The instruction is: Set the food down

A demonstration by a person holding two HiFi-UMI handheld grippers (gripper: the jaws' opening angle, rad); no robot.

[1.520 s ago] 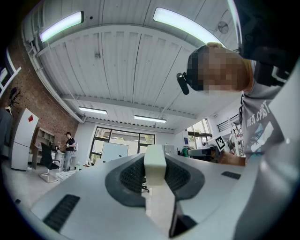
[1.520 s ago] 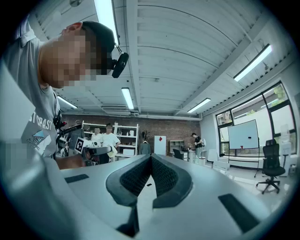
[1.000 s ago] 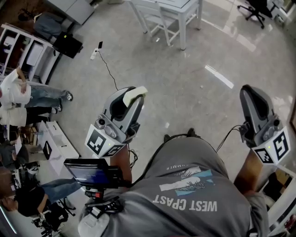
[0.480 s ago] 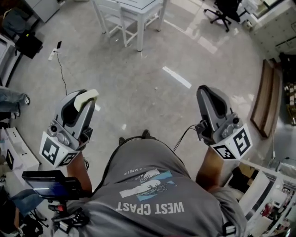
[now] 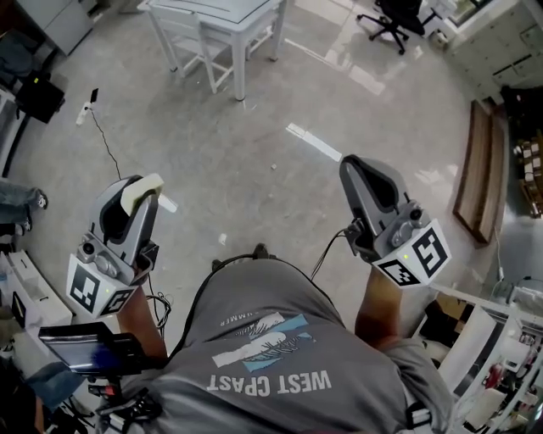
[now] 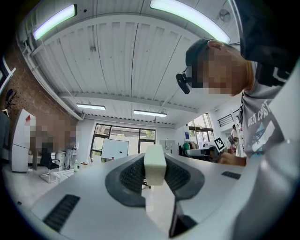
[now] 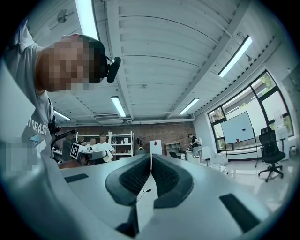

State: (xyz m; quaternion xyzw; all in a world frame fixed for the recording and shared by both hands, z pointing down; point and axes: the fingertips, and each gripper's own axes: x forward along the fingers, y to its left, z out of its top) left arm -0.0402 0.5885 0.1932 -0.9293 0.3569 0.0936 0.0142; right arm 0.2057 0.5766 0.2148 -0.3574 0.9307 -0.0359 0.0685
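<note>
Pale food block pinched between left gripper jaws; right gripper jaws pressed together.

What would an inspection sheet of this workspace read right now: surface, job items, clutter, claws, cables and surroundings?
Surface: bare grey floor; no tabletop under the claws.
Job's things: pale food block, held above the floor.
Clutter: nothing seen.
Claws: left claw shut on the food block; right claw shut, empty.
Cables: black cord runs over the floor from a power strip.
Surroundings: white table, office chair, wooden board.
</note>
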